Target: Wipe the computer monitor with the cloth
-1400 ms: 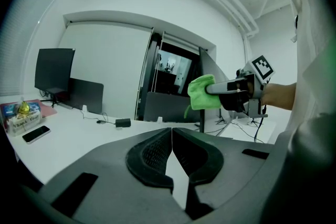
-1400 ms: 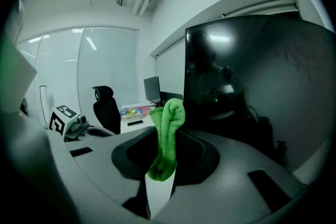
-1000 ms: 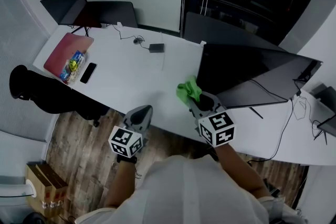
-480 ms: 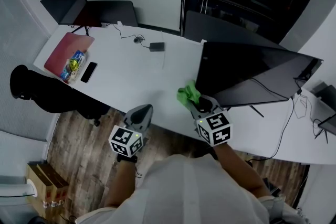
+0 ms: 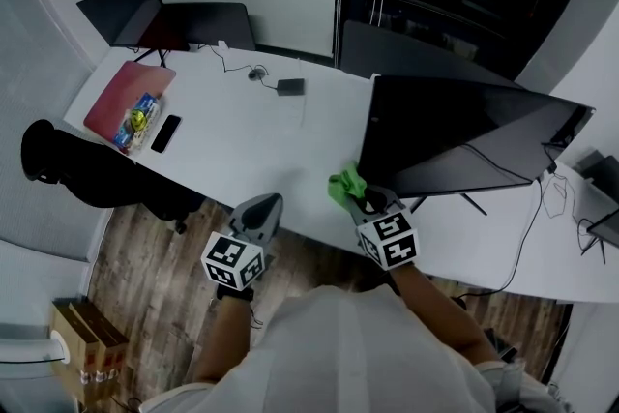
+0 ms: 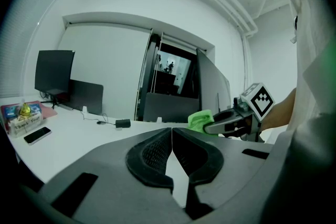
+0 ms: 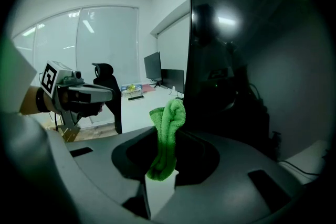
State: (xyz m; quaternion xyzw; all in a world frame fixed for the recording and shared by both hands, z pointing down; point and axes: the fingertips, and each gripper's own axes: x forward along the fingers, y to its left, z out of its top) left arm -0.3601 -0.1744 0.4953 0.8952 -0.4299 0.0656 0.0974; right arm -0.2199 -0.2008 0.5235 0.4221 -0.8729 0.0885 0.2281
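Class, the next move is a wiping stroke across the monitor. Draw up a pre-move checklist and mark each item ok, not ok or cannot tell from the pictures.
1. Cloth gripped: ok. The right gripper is shut on it, with a fold standing out past the jaws.
2. Cloth touching the monitor: cannot tell. It sits at the screen's lower left corner, but contact is not clear.
3. Left gripper out of the way: ok. It is shut, empty and off to the left at the desk's near edge.
4. Screen face free of obstacles: ok. Nothing shows in front of it.
5. Monitor steadied: not ok. The left gripper is apart from it.
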